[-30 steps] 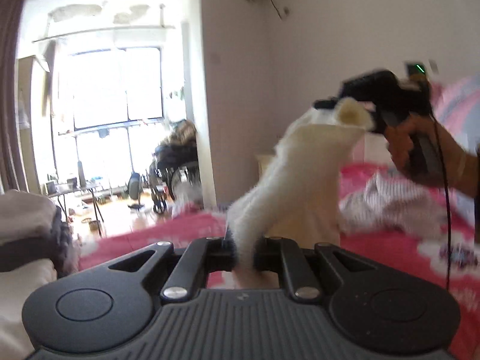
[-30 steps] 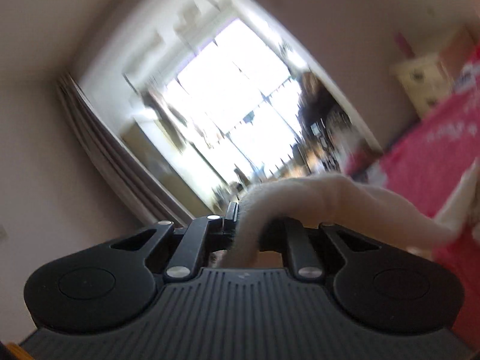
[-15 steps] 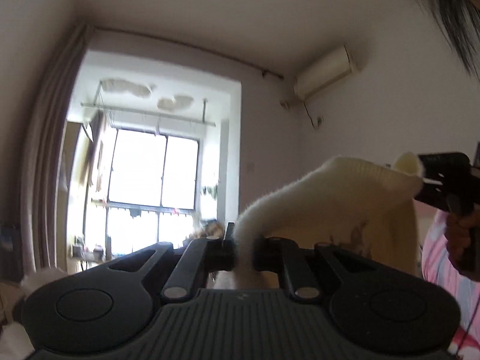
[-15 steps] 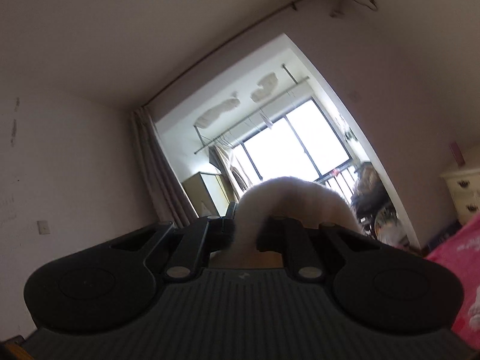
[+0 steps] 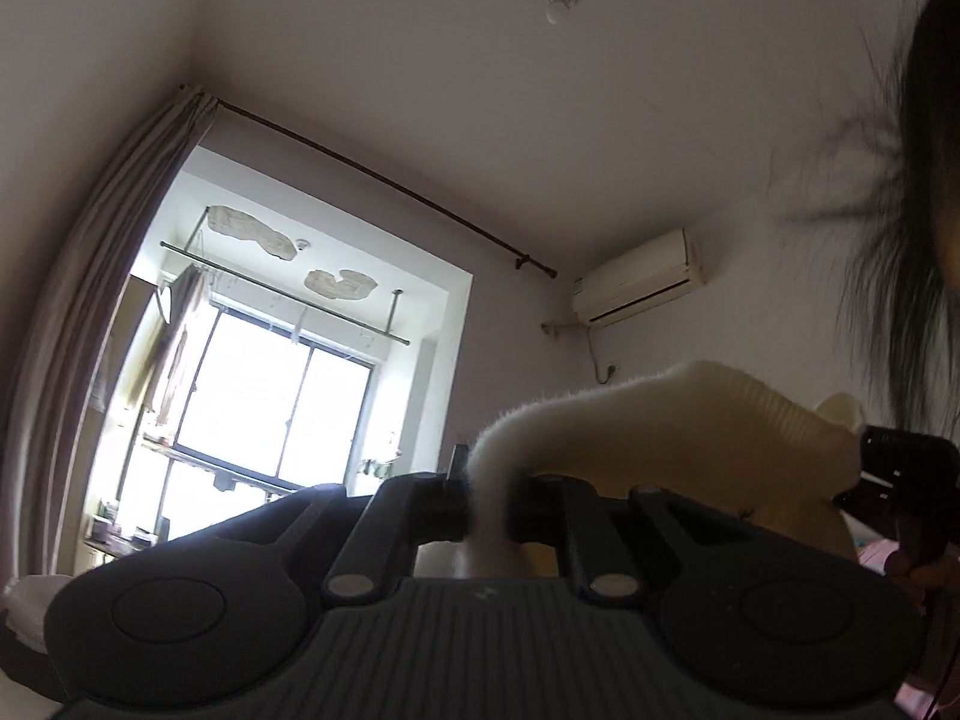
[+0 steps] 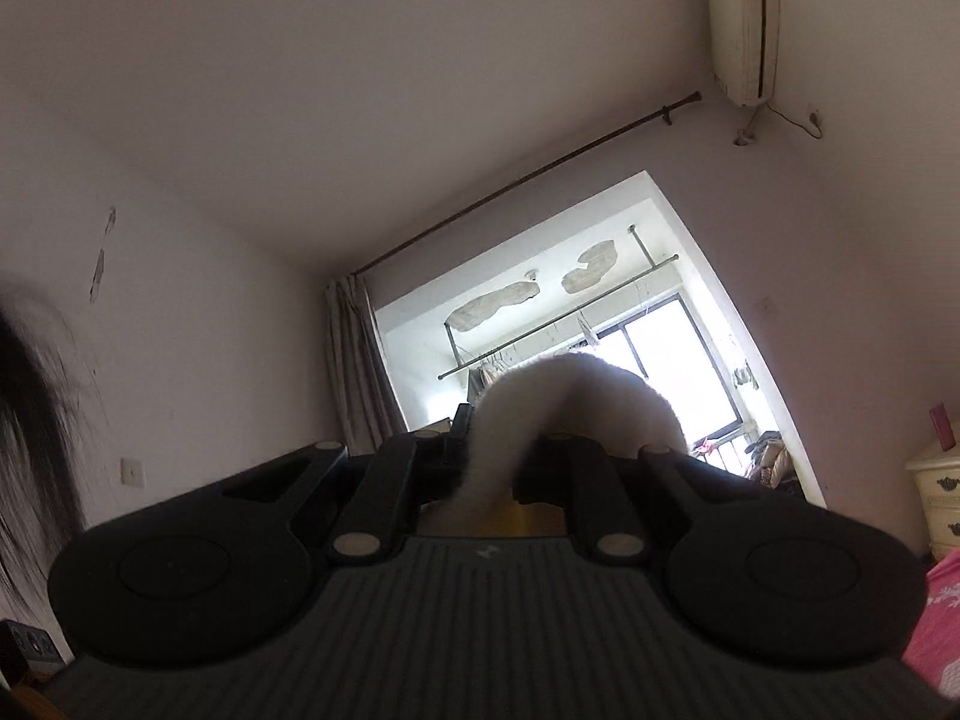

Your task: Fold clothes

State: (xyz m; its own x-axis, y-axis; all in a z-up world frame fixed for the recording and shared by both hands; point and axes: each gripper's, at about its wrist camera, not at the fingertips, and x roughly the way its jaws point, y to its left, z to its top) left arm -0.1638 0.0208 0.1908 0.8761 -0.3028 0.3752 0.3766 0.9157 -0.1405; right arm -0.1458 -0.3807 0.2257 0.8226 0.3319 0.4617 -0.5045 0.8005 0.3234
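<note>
A cream fuzzy garment (image 5: pixel 672 426) is held up high between both grippers. My left gripper (image 5: pixel 489 507) is shut on one edge of it. The cloth runs right to my right gripper (image 5: pixel 900 474), seen at the right edge of the left wrist view. In the right wrist view my right gripper (image 6: pixel 489 468) is shut on the garment (image 6: pixel 576 390), which bulges over the jaws. Both cameras point up at the ceiling, so the hanging part of the garment is hidden.
The person's dark hair (image 5: pixel 912 210) hangs close at the right, and also shows in the right wrist view (image 6: pixel 30 420). A bright window (image 5: pixel 258 408), curtain (image 5: pixel 90 300) and air conditioner (image 5: pixel 636 276) are ahead. A pink bedspread (image 6: pixel 936 618) and a cream drawer unit (image 6: pixel 942 492) sit low right.
Both grippers have lifted and tilted up with the garment. The bed has dropped out of the left wrist view, and the ceiling fills both views.
</note>
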